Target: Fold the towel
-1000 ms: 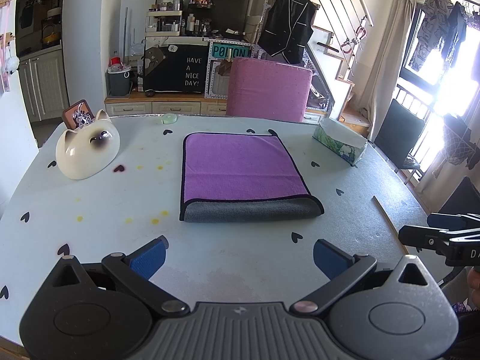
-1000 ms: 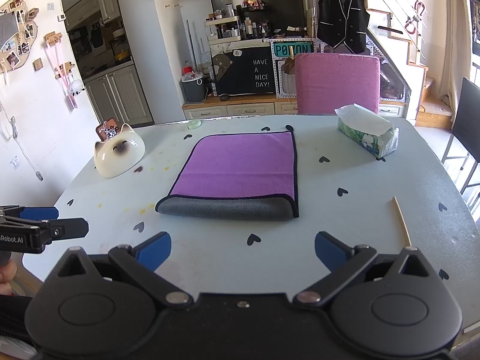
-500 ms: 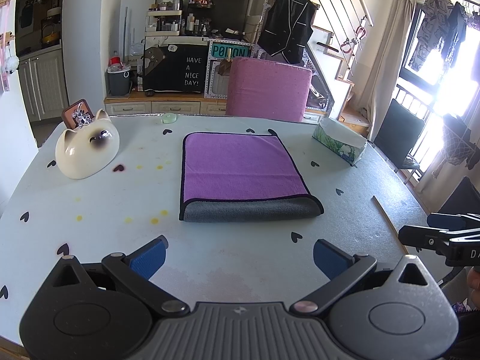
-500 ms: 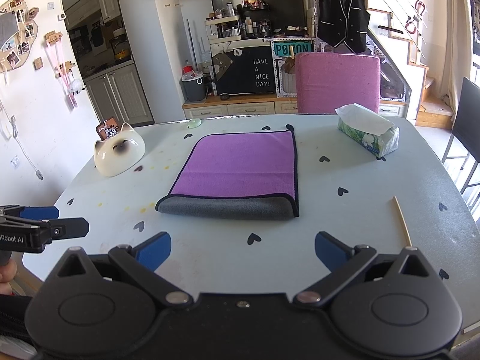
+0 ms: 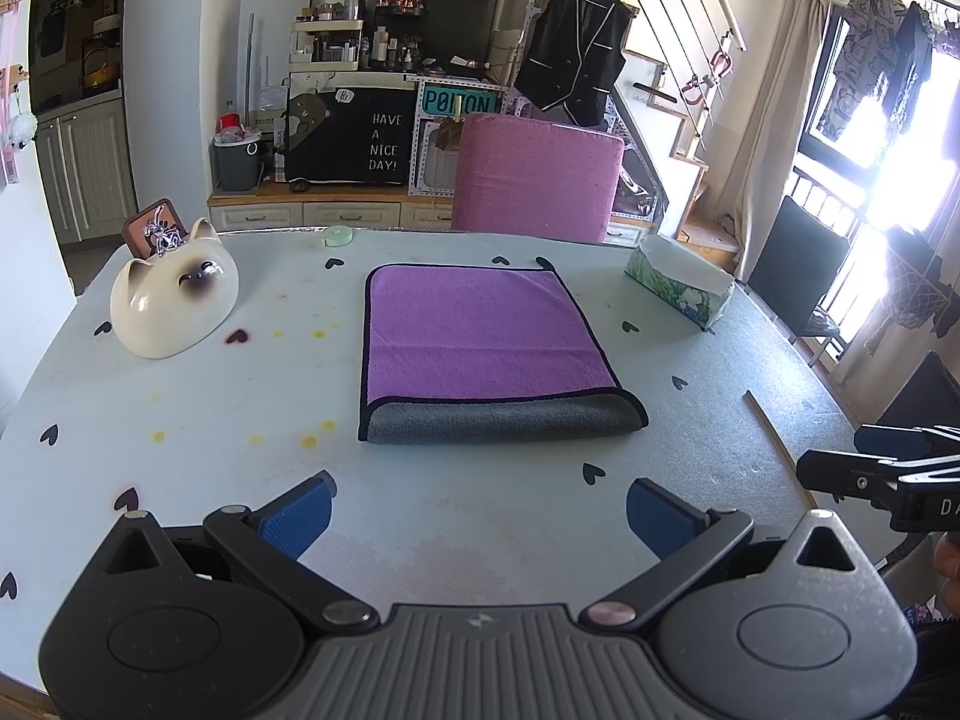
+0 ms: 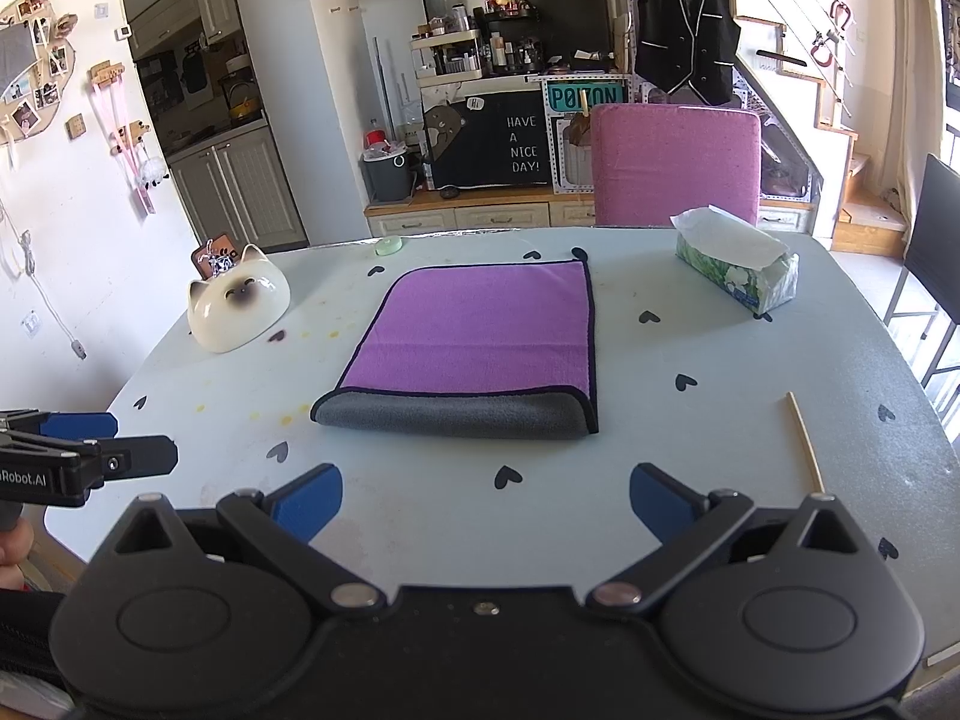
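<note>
so your left gripper [image 5: 478, 510] was spread wide with nothing between its blue pads [image 5: 297, 515], parked above the near edge of the table [image 5: 180, 420], and your right gripper [image 6: 486, 507] was the same deal, fingers wide apart and holding nothing. neither one was touching the towel [image 5: 480, 336], both sat well back from it. from the left wrist view the towel lay flat at about 12 o'clock from the gripper, mid table, already folded over once: purple face up with dark piping round the edges, and the grey underside showing as a rounded band along the near edge. the right wrist view had it at roughly 11 to 12 o'clock, same grey fold facing you. you could catch the right gripper's fingers poking in at 3 o'clock in the left view, and the left gripper's at 9 o'clock in the right view, so they were side by side along the near edge. other stuff on the table: a cat-shaped ceramic dish [image 5: 174, 306] at about 10 o'clock from the towel, well apart from it, a tissue box [image 6: 741, 276] off around 2 o'clock, a thin wooden stick [image 6: 804, 443] near the right edge, and a small green round thing [image 5: 337, 234] by the far edge. a pink chair [image 6: 675, 165] stood just behind the table's far side.
</note>
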A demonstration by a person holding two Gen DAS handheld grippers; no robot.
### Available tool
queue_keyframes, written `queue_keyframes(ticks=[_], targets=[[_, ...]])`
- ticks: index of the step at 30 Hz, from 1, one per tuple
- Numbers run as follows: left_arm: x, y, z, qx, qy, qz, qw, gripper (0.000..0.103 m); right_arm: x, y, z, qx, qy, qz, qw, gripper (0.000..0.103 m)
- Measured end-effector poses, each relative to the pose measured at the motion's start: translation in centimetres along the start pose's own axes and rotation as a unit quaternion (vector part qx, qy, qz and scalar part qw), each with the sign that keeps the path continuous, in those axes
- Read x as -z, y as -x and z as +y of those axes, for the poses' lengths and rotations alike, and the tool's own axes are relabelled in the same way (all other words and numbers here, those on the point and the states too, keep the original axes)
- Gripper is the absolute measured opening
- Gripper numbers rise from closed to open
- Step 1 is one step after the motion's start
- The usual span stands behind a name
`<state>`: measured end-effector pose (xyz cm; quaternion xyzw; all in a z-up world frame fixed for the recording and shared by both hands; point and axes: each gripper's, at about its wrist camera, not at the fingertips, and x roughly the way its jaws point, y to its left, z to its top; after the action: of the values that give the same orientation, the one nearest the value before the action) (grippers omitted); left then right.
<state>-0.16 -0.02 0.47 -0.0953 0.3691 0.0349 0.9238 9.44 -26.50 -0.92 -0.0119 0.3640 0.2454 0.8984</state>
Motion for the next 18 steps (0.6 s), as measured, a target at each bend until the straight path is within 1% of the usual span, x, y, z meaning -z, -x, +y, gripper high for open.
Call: queue_keyframes(ticks=[12, 18], targets=[[-0.01, -0.64, -0.09, 0.000, -0.003, 0.002, 1.0000, 0.103, -0.16, -0.07, 0.00, 0.002, 0.003, -0.001, 1.000, 0.102], [-0.03, -0.74, -0.27, 0.000, -0.006, 0.001, 1.0000, 0.103, -0.53, -0.17, -0.05, -0.005, 0.007, -0.001, 1.000, 0.102]])
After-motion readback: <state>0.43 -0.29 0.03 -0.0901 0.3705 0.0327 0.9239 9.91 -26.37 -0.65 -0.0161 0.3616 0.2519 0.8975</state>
